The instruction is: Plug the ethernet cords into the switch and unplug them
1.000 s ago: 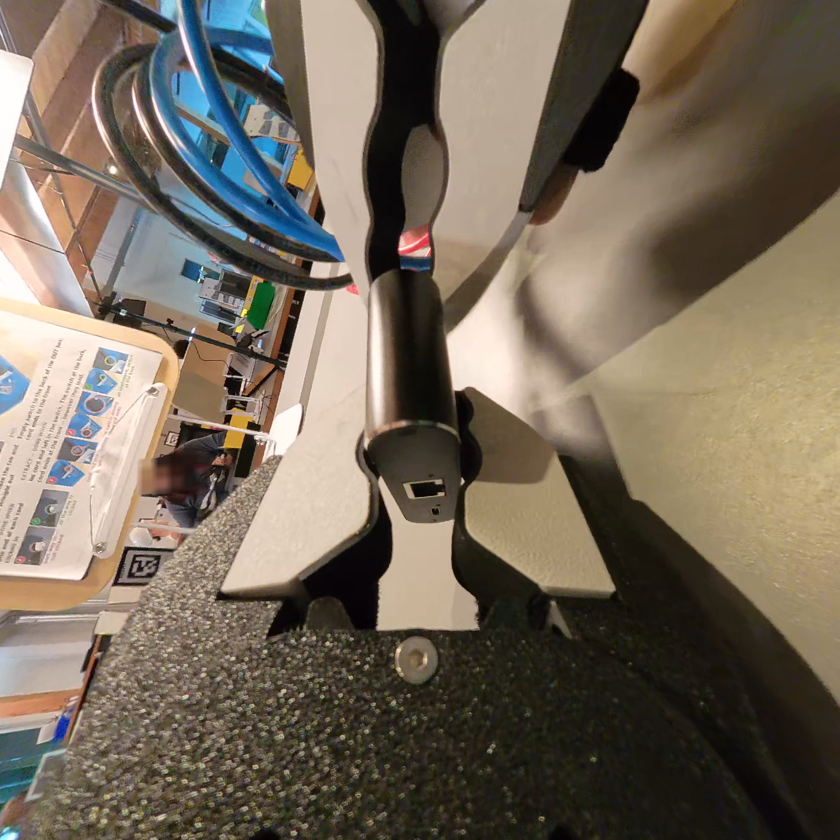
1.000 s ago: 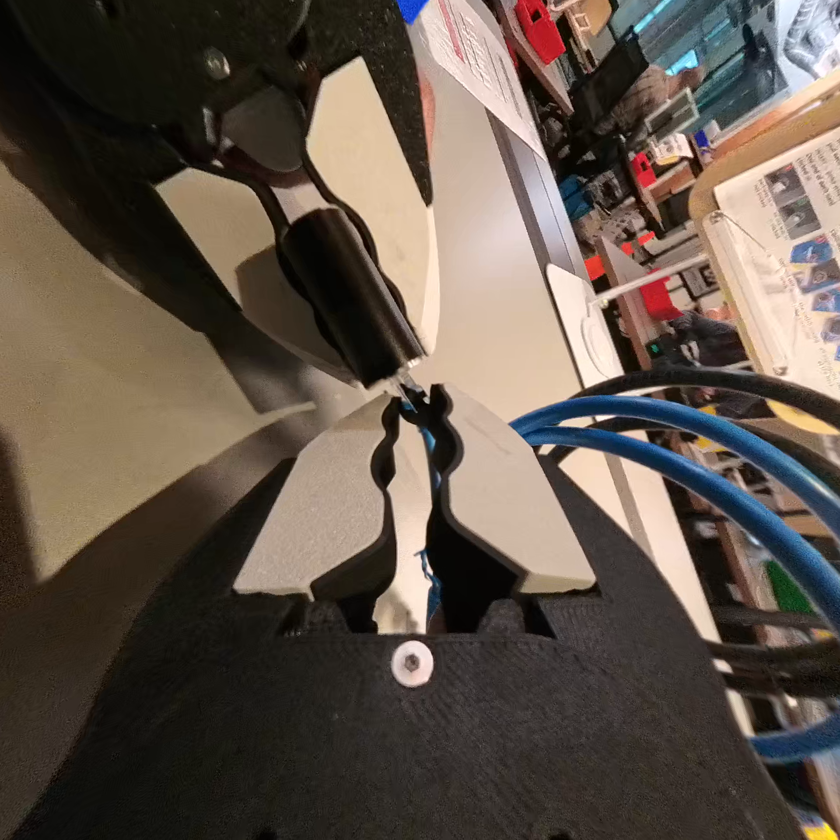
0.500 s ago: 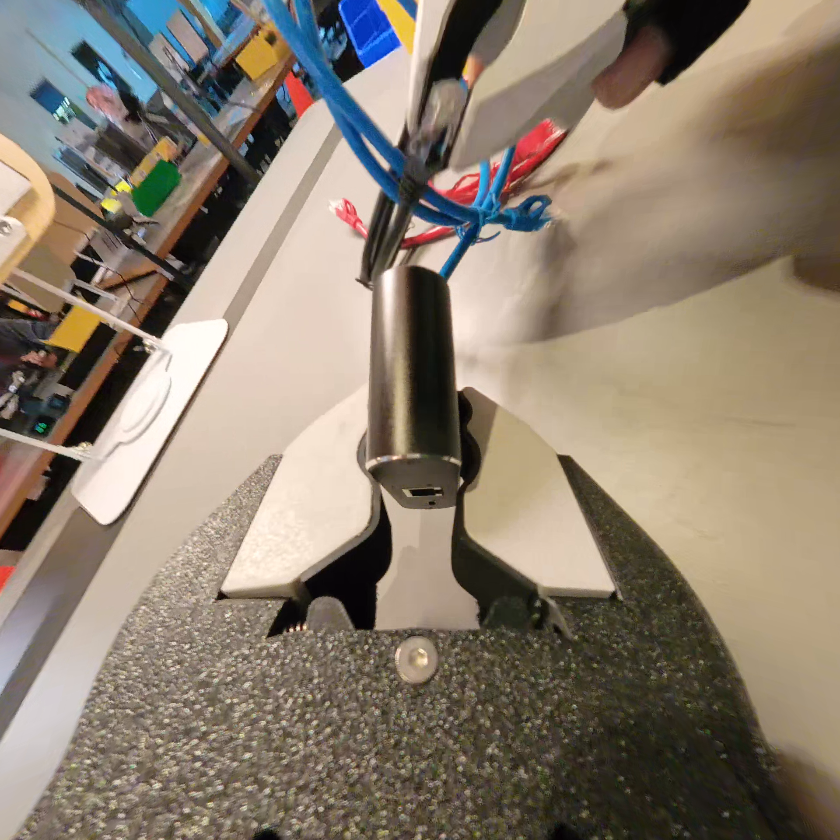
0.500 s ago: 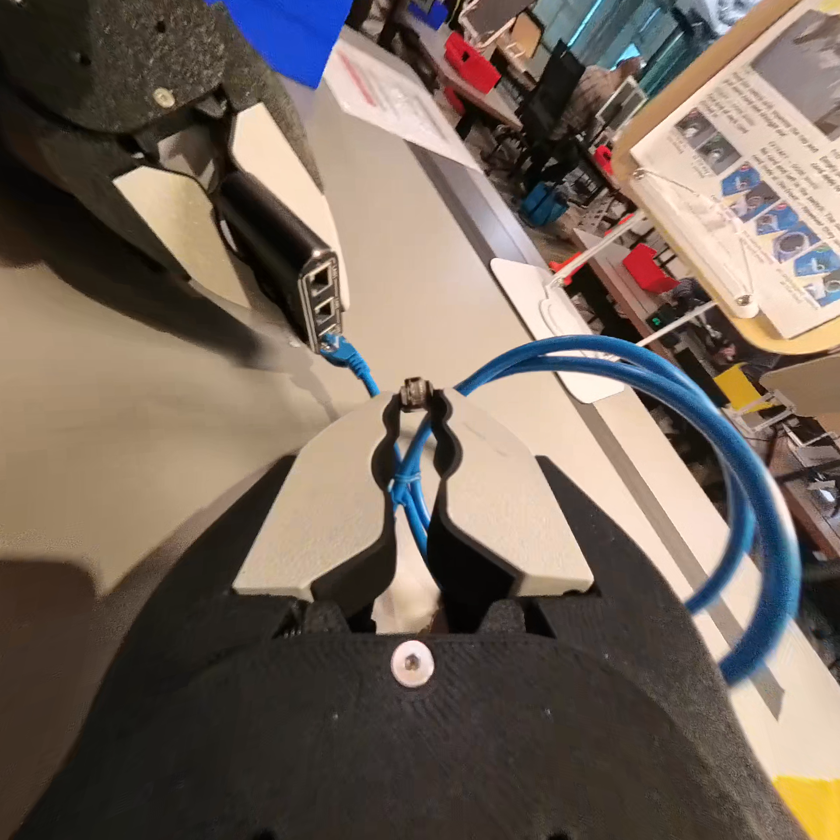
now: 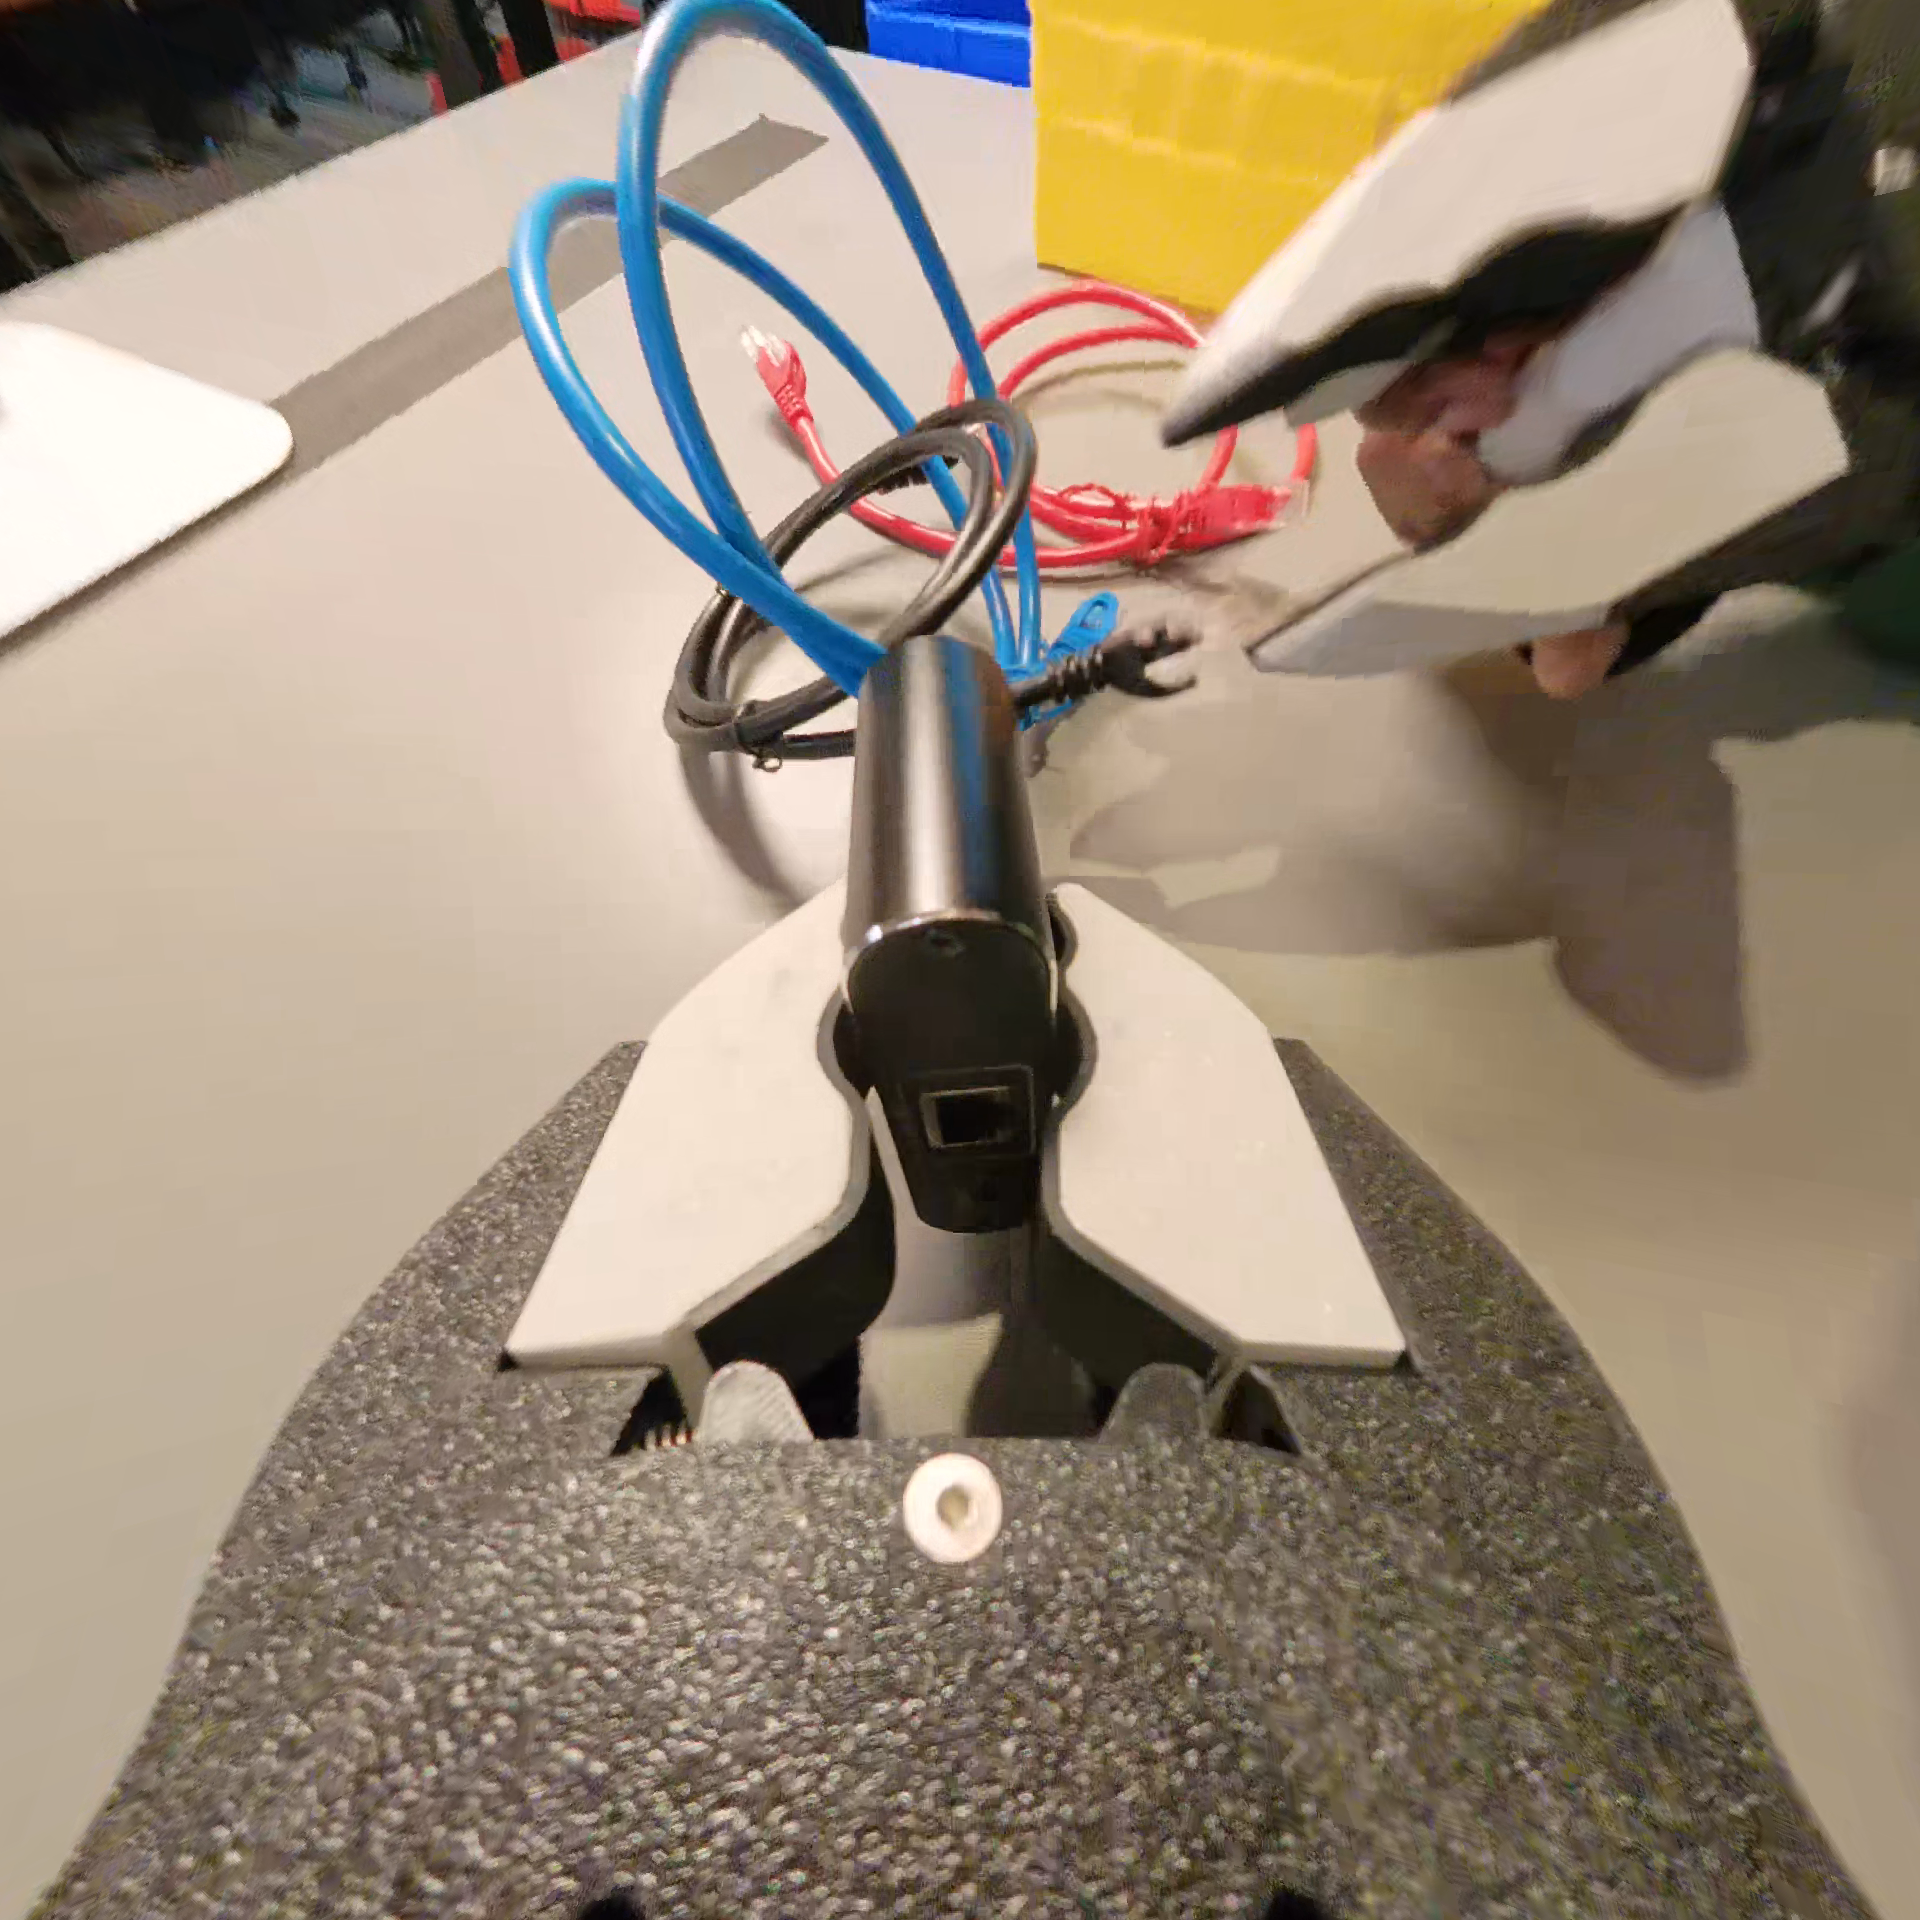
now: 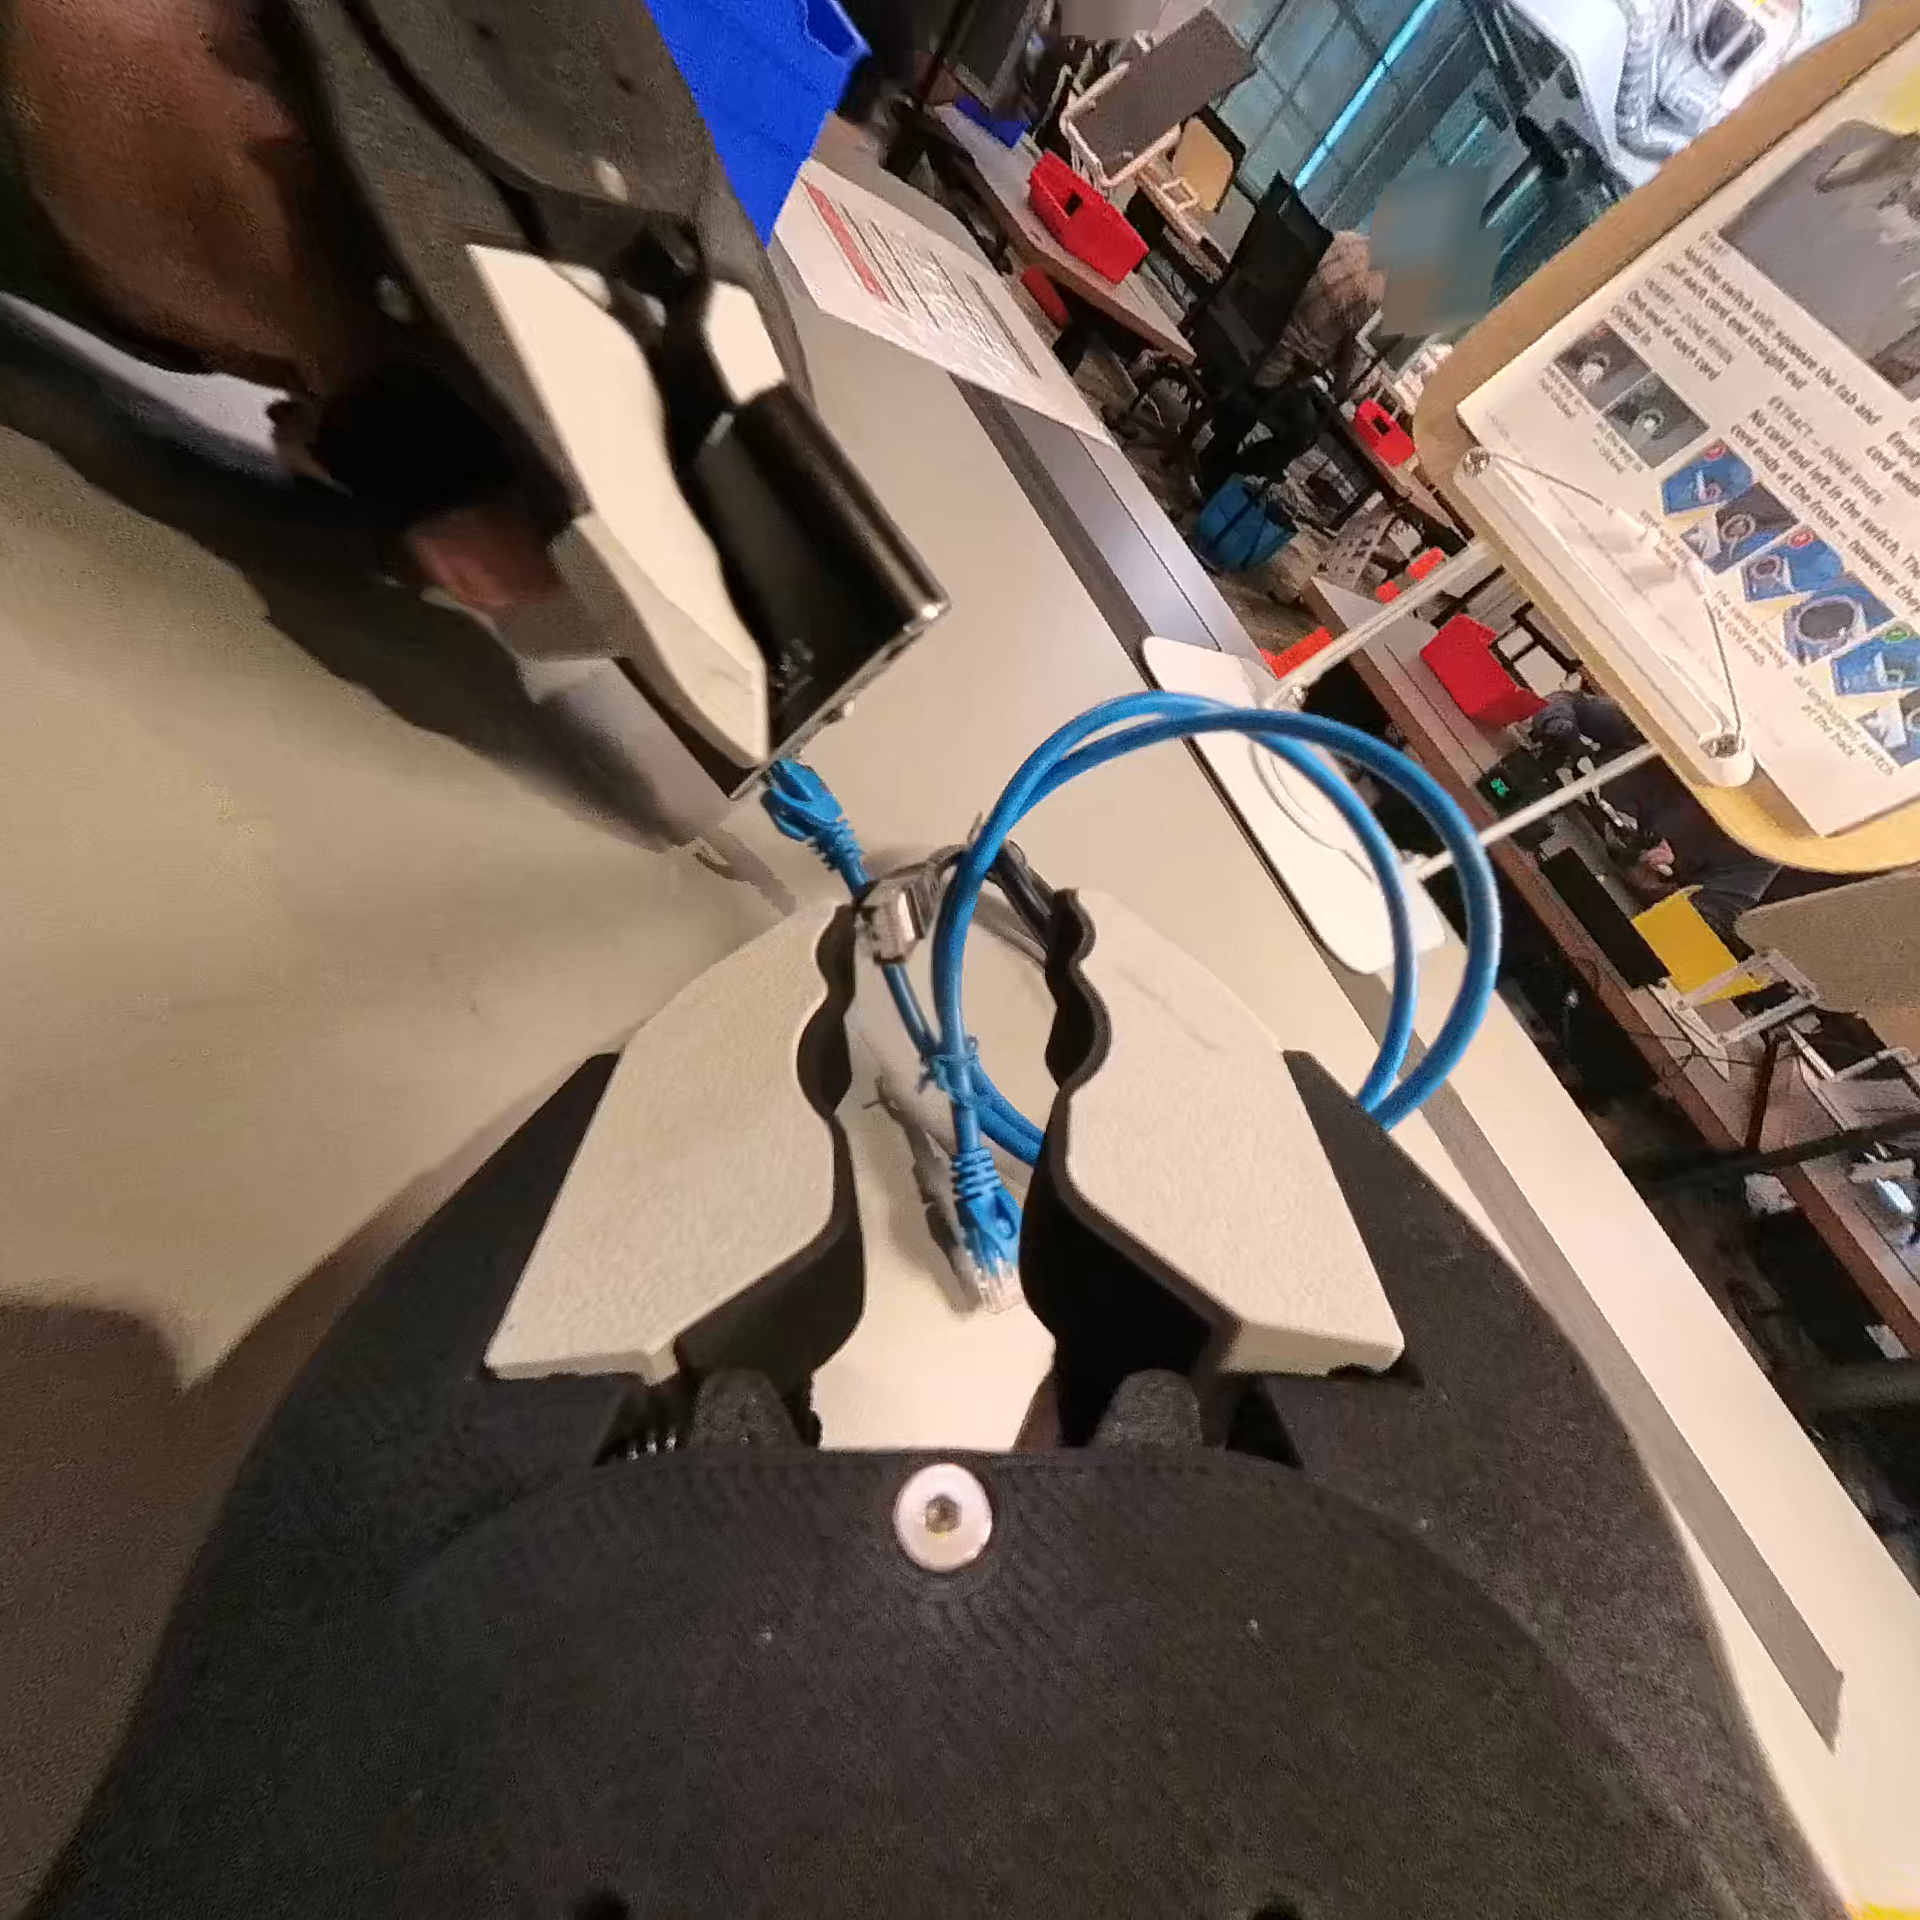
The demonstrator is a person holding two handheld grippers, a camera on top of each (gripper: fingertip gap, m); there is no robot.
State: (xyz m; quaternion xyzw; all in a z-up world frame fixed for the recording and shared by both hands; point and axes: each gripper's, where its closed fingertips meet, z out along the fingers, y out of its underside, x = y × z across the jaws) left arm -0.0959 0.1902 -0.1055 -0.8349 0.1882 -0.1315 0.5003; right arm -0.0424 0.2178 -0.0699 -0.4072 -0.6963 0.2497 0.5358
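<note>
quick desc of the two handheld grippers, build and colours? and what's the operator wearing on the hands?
Both match: a rough, speckled black printed body with a silver screw at centre. The left gripper and right gripper each carry two flat, light grey wedge-shaped fingers with black wavy inner edges. No markings or cables visible on either. A dark sleeve or glove edge shows behind the left gripper; which one, I can't tell.

- Your left gripper [image 5: 951, 935] is clamped on the black switch [image 5: 940, 800], which points away along the fingers, its near end face showing one small port.
- Beyond the switch's far end, a blue cord [image 5: 665, 343] loops upward, and a black cord [image 5: 883, 540] coils beside it on the grey table [image 5: 312, 779].
- A red cord [image 5: 1122, 509] lies farther back, in front of a yellow bin [image 5: 1226, 135].
- Your right gripper [image 5: 1226, 540] hovers at upper right, blurred, fingers parted and empty.
</note>
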